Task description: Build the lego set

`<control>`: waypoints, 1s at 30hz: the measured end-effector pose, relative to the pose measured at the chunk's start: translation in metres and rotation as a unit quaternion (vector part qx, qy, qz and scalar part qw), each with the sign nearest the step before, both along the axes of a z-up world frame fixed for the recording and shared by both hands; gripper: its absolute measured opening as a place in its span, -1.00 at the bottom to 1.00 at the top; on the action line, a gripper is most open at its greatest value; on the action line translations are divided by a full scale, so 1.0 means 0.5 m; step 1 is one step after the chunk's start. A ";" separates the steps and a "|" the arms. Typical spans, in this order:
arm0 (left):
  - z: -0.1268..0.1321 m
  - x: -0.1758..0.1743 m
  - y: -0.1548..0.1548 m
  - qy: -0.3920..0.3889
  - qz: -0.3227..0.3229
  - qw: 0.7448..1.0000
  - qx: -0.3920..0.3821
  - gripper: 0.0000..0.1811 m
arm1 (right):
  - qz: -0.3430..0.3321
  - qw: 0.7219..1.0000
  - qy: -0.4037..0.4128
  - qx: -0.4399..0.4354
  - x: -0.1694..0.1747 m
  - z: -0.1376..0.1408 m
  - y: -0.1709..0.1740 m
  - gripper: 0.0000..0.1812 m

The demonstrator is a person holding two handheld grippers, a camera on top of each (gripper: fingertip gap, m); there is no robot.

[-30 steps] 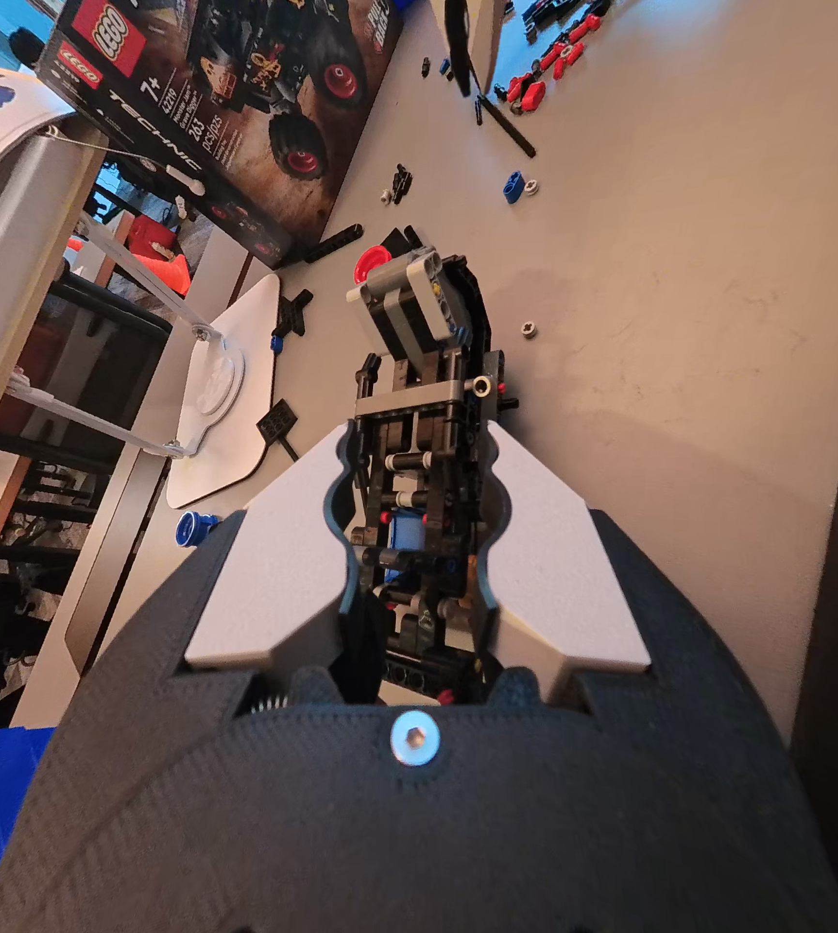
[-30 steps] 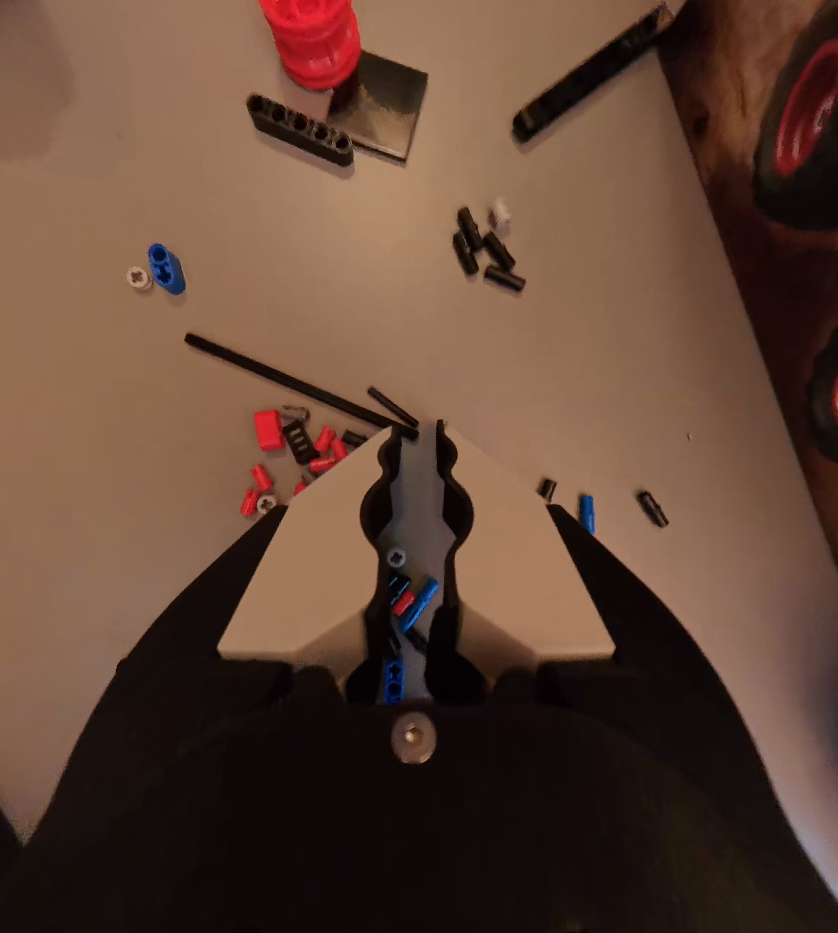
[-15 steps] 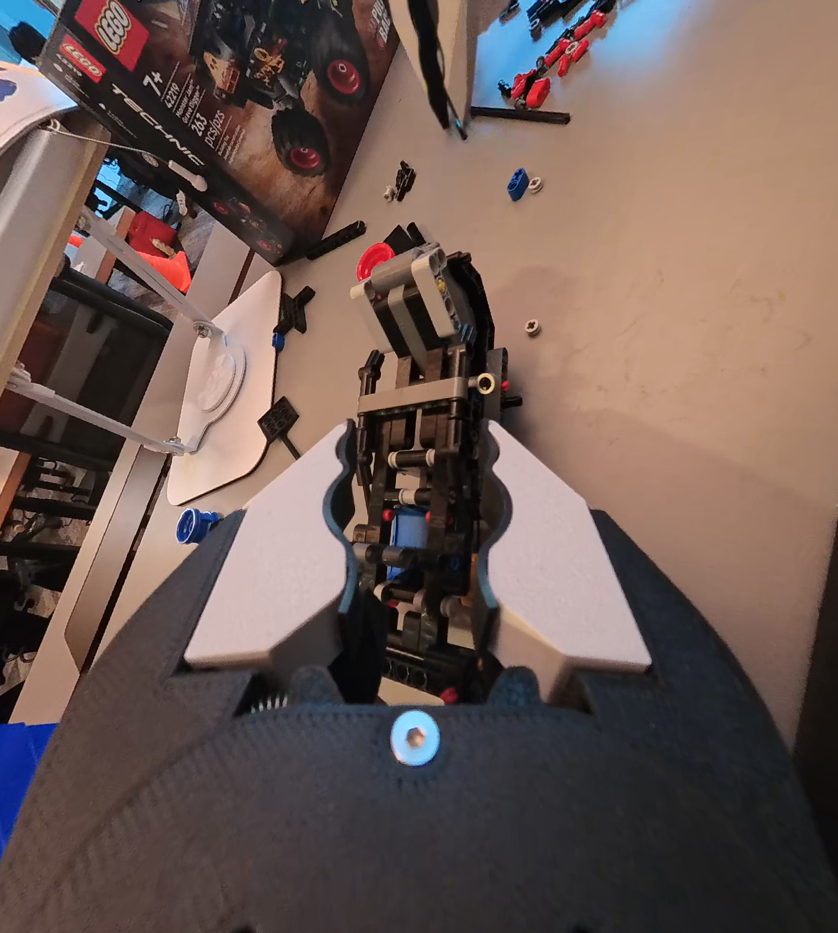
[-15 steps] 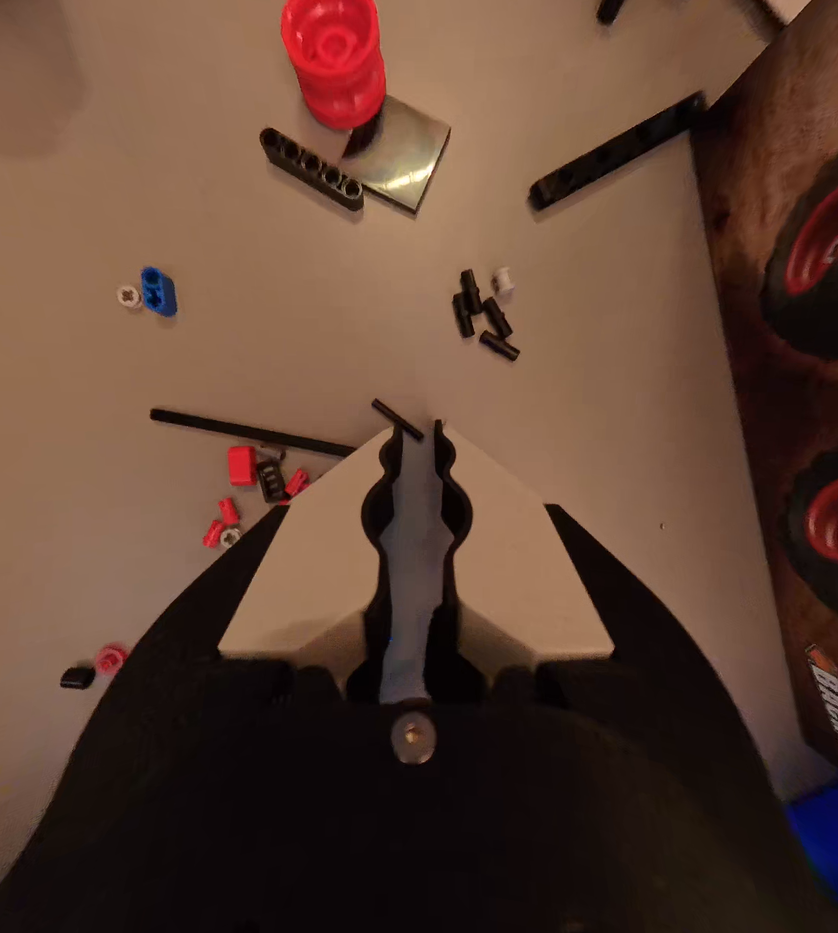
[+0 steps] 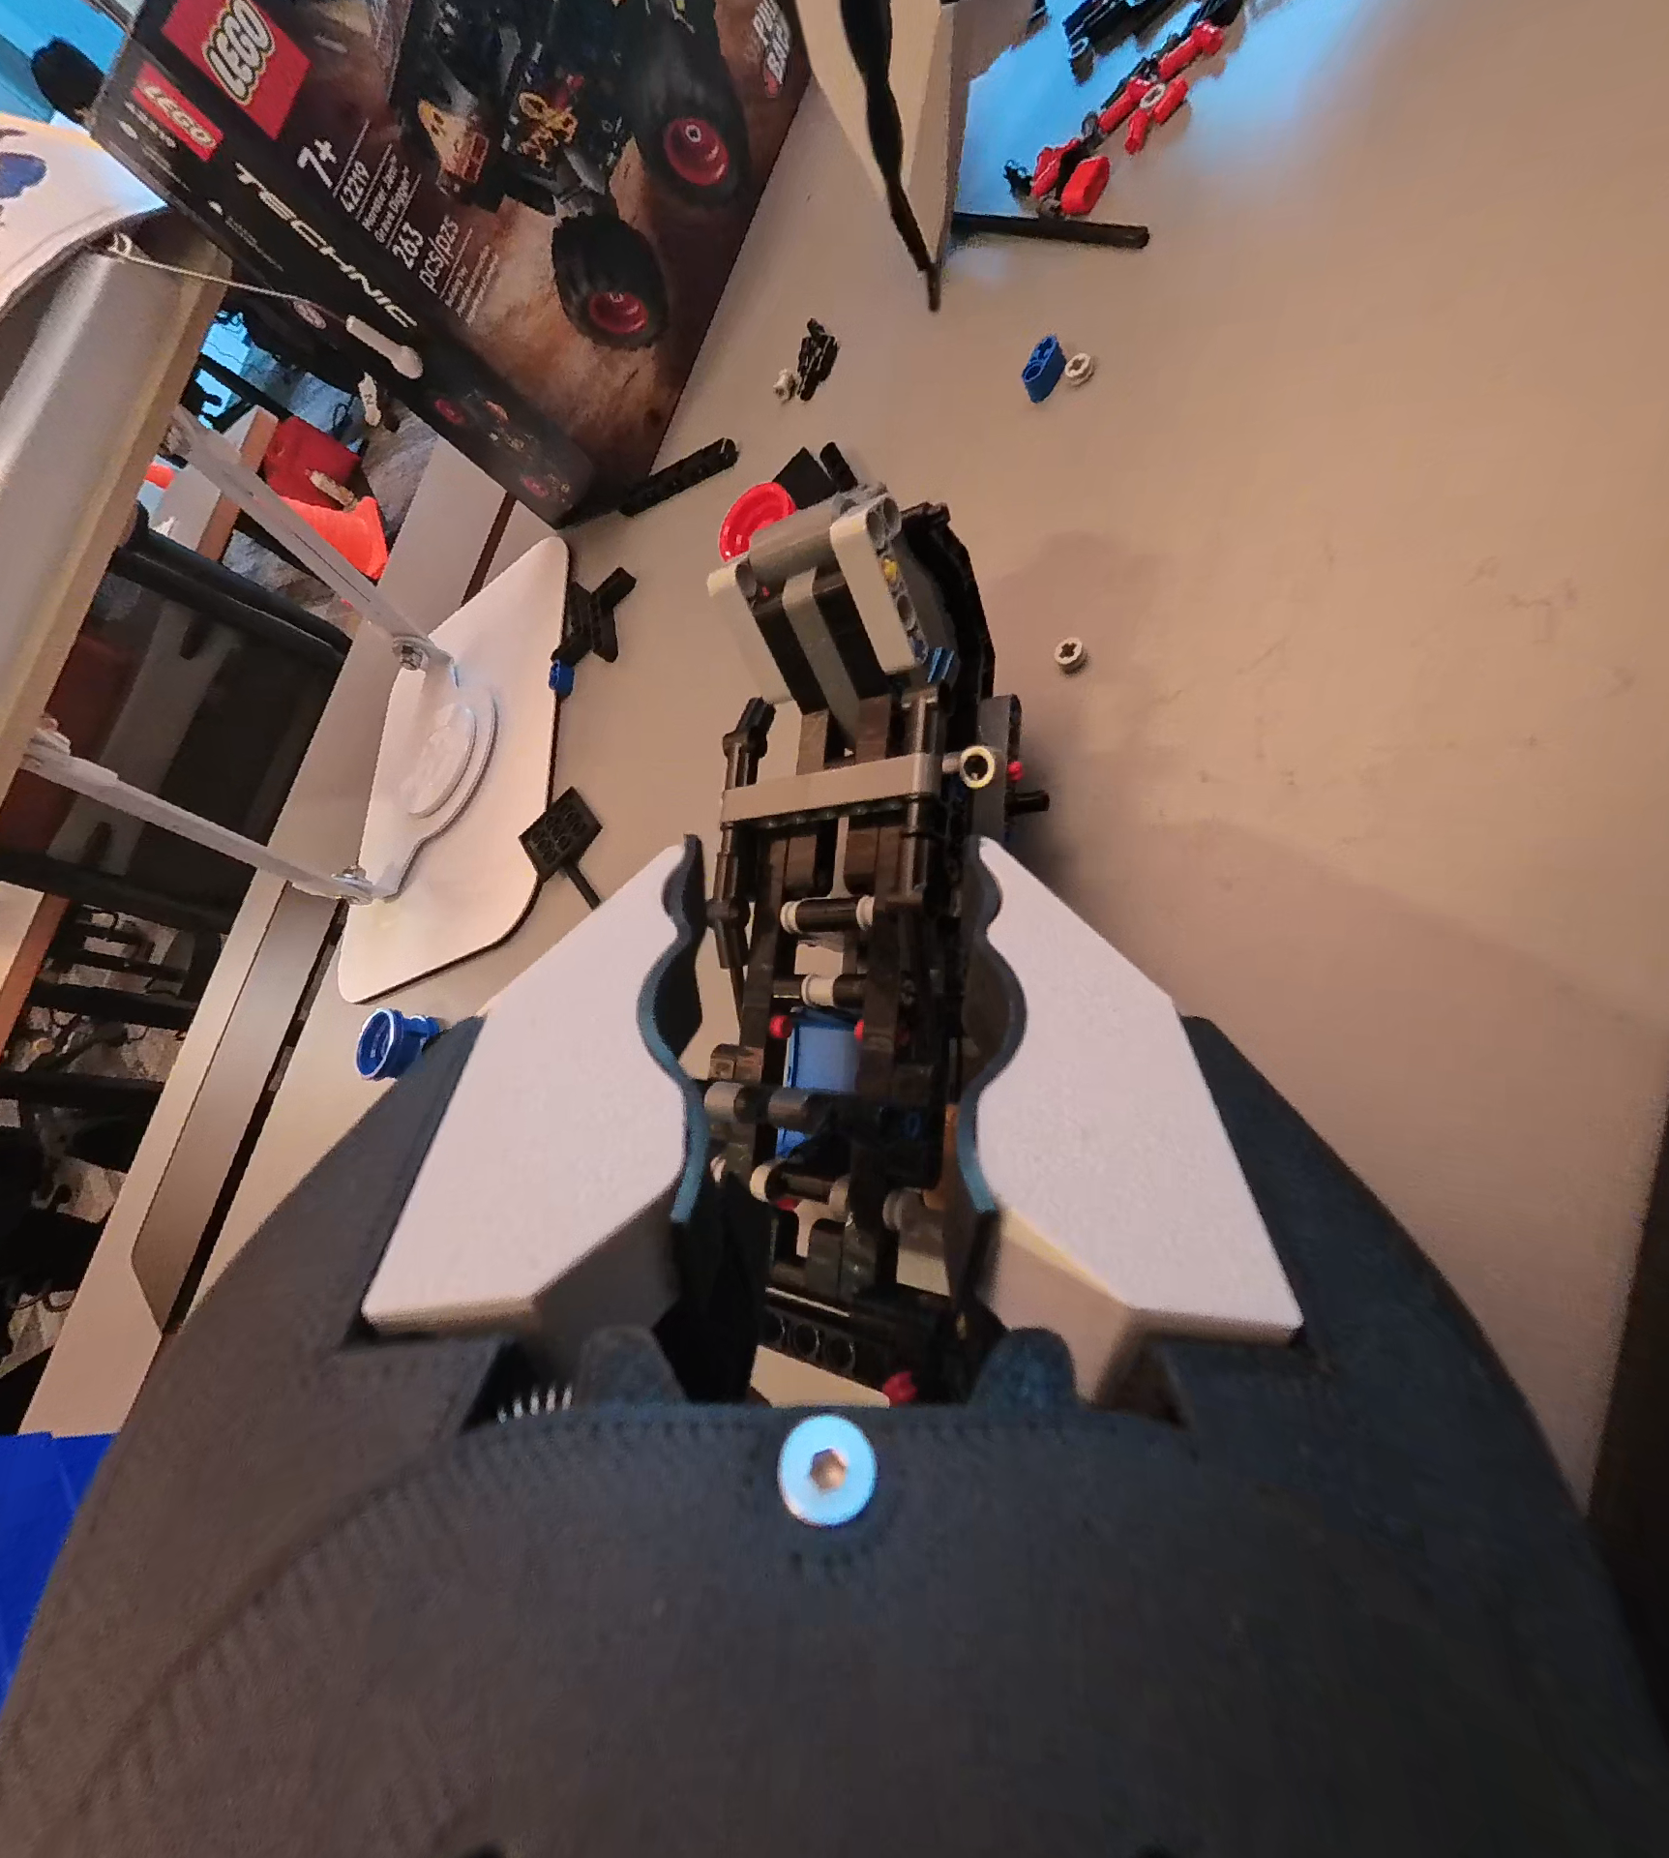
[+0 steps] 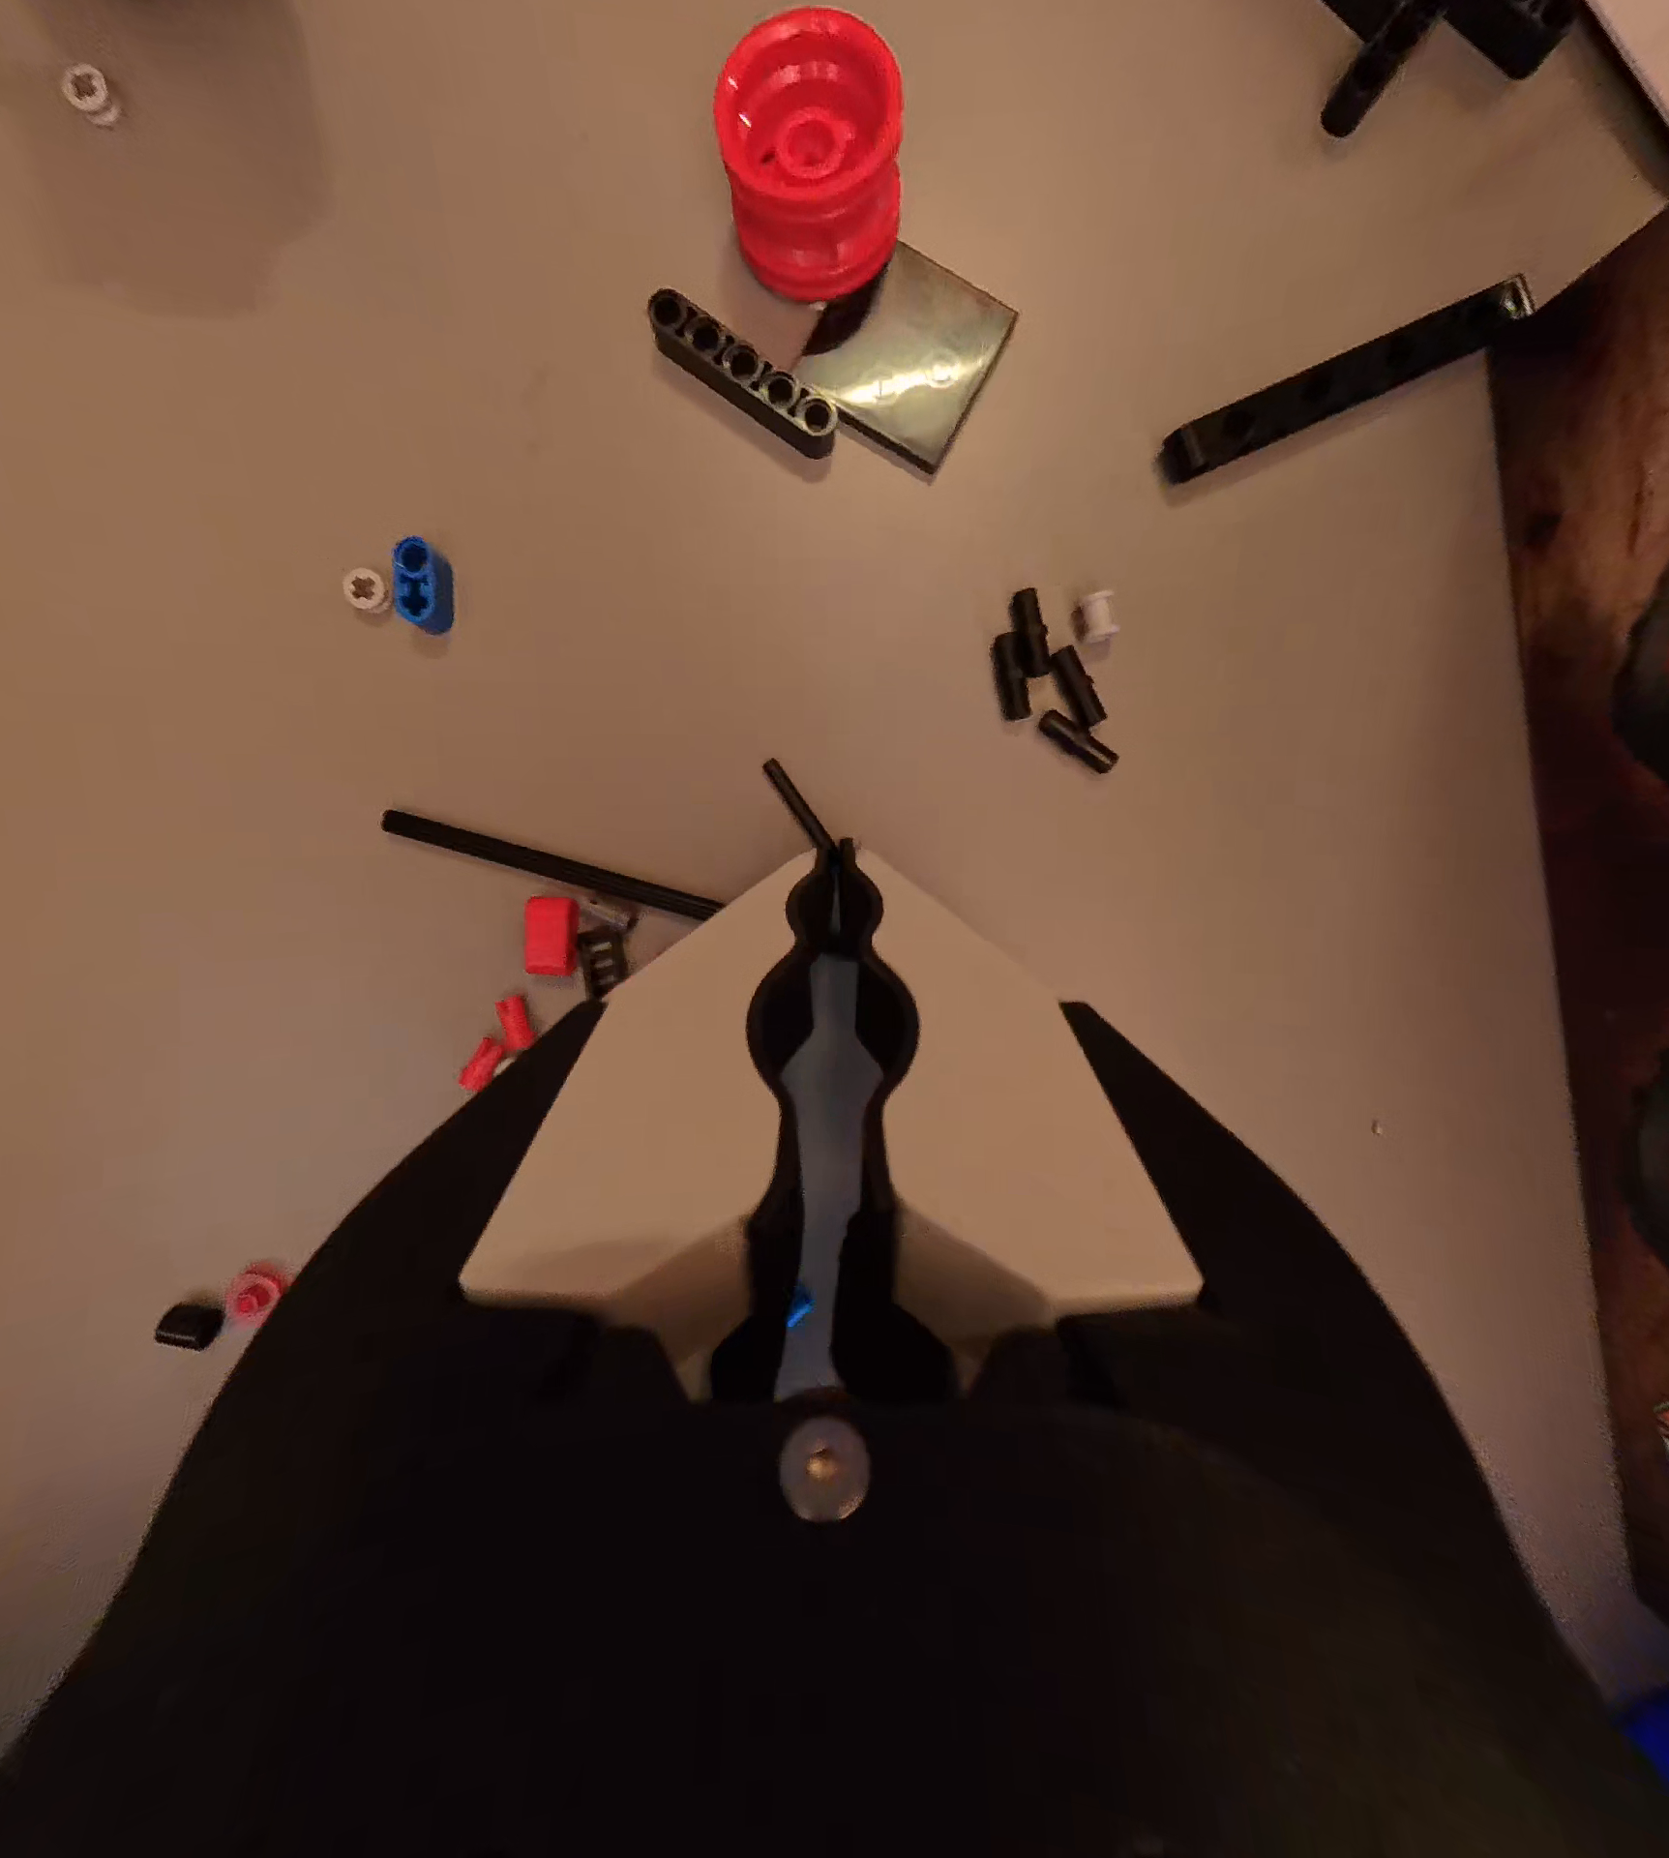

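Note:
My left gripper [image 5: 835, 855] is shut on the part-built black and grey Lego chassis [image 5: 850, 764] and holds it against the beige table [image 5: 1363, 704]. The chassis sticks out forward past the fingertips. My right gripper [image 6: 835, 855] is shut on one end of a short black axle [image 6: 795, 799], which sticks out up and to the left from the fingertips. It hovers over loose parts. The right gripper also shows at the top of the left wrist view [image 5: 910, 151].
On the table lie a red wheel hub [image 6: 810, 161], a black five-hole beam [image 6: 740, 372], a black tile [image 6: 920, 382], a long black beam [image 6: 1343, 387], a long black axle [image 6: 549, 865], black pins [image 6: 1051, 674], a blue connector [image 6: 423, 585] and red bits [image 6: 549, 935]. The set's box [image 5: 468, 201] stands at the table's edge. The tips of one gripper are about 25 cm away from the tips of the other.
My right gripper's jaws have closed on the short black axle that lay at their tips. That gripper has moved towards the red wheel hub. My left gripper has kept hold of the chassis, almost still.

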State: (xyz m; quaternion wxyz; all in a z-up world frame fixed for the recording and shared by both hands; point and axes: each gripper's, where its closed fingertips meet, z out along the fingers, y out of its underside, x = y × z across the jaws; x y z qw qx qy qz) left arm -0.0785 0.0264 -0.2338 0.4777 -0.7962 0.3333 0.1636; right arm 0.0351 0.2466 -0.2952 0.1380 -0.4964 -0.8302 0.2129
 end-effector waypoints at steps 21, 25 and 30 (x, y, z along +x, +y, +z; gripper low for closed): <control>0.008 0.005 0.002 0.001 -0.003 1.000 0.009 -0.46 | -0.087 0.996 0.011 -0.007 -0.027 -0.001 -0.012 -1.00; 0.018 0.005 0.003 0.001 0.000 1.000 0.020 -0.47 | -0.085 0.996 0.027 -0.033 -0.025 0.007 -0.032 -1.00; 0.042 0.017 0.005 0.013 -0.002 0.999 0.047 -0.48 | -0.059 0.993 0.071 -0.073 -0.020 0.065 -0.111 -1.00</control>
